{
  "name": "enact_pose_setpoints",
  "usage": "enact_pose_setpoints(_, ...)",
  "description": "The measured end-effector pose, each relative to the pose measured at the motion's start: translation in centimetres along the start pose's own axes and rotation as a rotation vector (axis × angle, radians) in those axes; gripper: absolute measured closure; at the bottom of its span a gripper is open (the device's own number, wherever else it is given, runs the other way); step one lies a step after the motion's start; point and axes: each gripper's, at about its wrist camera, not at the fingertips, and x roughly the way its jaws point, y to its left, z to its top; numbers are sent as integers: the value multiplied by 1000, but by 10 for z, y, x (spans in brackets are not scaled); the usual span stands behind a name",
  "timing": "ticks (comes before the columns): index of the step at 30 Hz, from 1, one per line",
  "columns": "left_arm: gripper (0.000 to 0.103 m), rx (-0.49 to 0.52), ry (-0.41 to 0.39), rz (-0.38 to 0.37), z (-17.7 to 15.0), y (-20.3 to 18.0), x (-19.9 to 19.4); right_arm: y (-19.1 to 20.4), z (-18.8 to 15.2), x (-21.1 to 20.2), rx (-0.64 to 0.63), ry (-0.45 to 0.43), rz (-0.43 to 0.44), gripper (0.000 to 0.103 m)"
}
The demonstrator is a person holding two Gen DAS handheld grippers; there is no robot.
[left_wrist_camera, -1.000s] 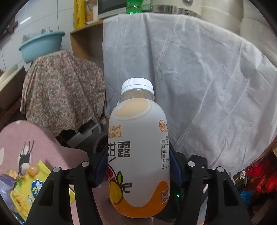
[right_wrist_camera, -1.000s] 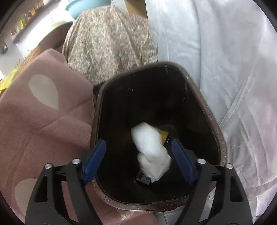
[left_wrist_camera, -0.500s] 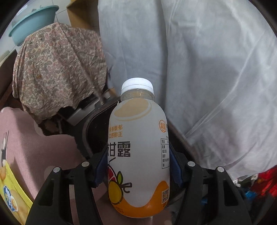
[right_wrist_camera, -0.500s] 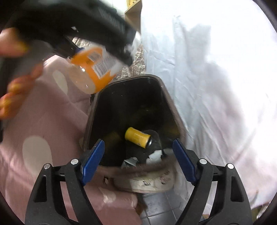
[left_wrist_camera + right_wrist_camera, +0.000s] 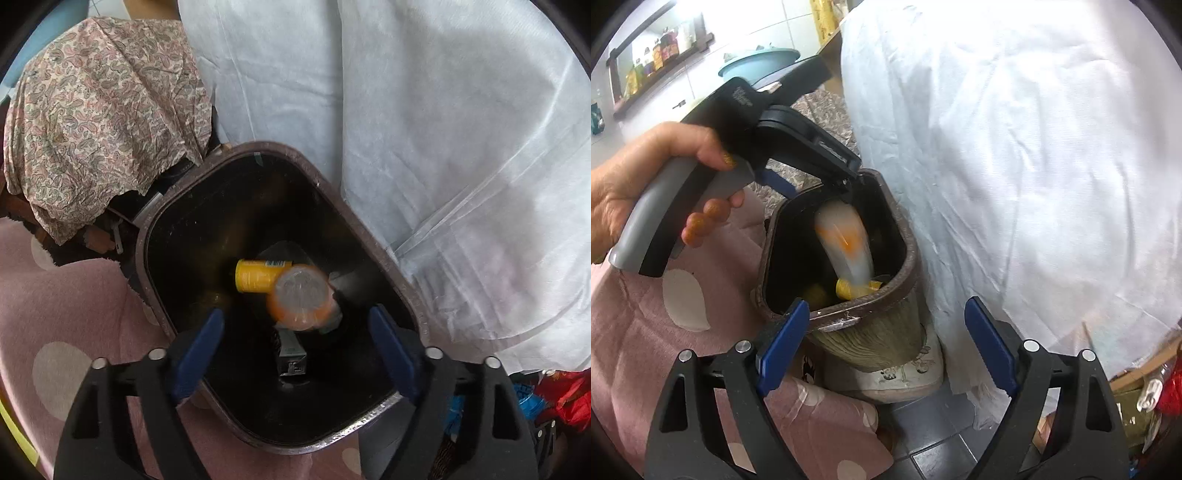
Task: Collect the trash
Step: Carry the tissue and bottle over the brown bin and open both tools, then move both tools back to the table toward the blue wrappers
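- Nearest to me, the right tongs (image 5: 882, 343) are standing wide apart with nothing between the blue pads; they have been easing a little wider over the last moment and, compared with a second ago, they are now looking at the bin from outside and lower down instead of straight into it.
- Just beyond them, the left tongs (image 5: 295, 350) are hanging over the mouth of the trash bin (image 5: 373, 236), pointing steeply down. Their jaws have just been opening, and nothing is sitting between the pads now, where a second ago they were clamped on the drink bottle.
- The drink bottle (image 5: 301, 301) is dropping into the bin, base towards the left camera and blurred with motion; in the right view it is showing as a pale streak with an orange patch, already below the rim.
- Under it, a yellow can (image 5: 255, 275) is lying on its side at the bottom, with a dark flat packet (image 5: 291, 356) beside it.
- The person's hand (image 5: 650, 173) is gripping the handle of the left tool above the bin.
- Further off, the pink spotted cloth (image 5: 631, 332) is lying beside the bin on one side, with a white sheet (image 5: 424, 110) hanging on the other and a paisley cloth (image 5: 99, 110) draped behind.
- To my eye, this piece of trash is as good as delivered, and both tongs are free for whatever is left to collect.
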Motion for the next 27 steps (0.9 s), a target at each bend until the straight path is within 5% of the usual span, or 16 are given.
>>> enact_pose_setpoints(6,19,-56,-102,-107,-10,4,-42,4,-3,-11,11,-11,12,17)
enact_pose_setpoints(15,18,2,-334,-160,-80,19,-128,34,-9,-28,-36,-24,53,17)
enact_pose_setpoints(27,17,-21,-527,-96,-174,65,-198,92,-8,-54,-135,-46,127,17)
